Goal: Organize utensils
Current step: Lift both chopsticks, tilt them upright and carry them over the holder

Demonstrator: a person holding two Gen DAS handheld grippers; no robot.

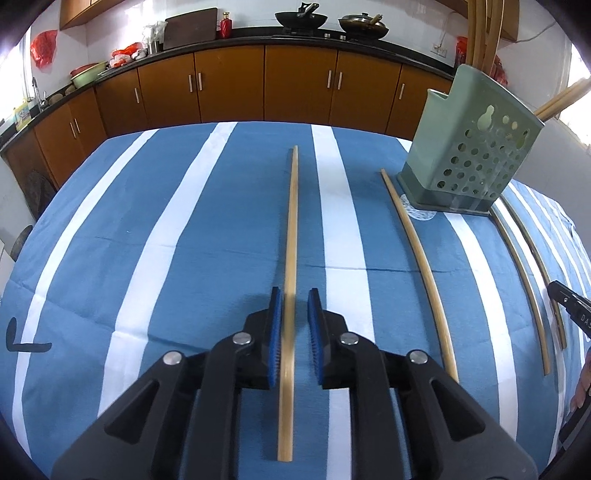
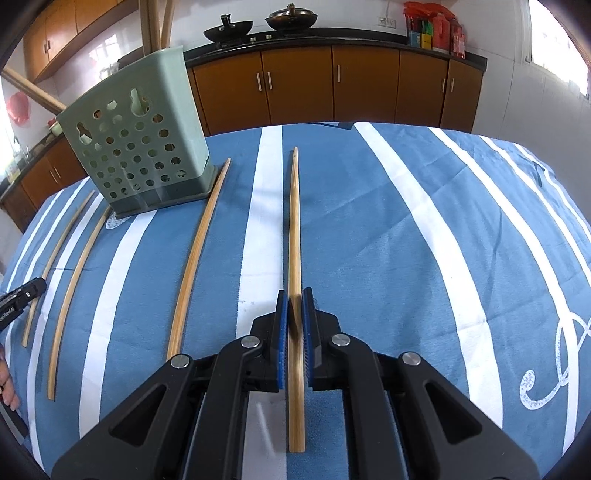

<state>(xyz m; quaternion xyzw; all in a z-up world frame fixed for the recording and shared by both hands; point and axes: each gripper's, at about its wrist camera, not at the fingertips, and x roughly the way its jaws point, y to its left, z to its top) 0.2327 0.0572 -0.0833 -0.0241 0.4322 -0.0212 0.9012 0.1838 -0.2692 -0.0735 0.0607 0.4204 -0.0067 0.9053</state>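
Chopsticks: each long bamboo chopstick point(image 1: 290, 258) point(image 2: 295, 258) lies lengthwise between jaws; left gripper point(image 1: 295, 336) apart, right gripper point(image 2: 294, 336) clamped on its chopstick.

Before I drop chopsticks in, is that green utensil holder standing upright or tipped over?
Upright. The green utensil holder stands on its dark base on the striped tablecloth, open top up, with chopsticks already sticking out of it.

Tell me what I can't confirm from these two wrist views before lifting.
1. Left wrist view: the left gripper straddles a blurred chopstick; pad contact unclear.
2. Right wrist view: shadow between the right gripper pads and the right chopstick hides contact.
3. Both views: the top edge cuts off the standing sticks; the green holder wall hides their lower ends.
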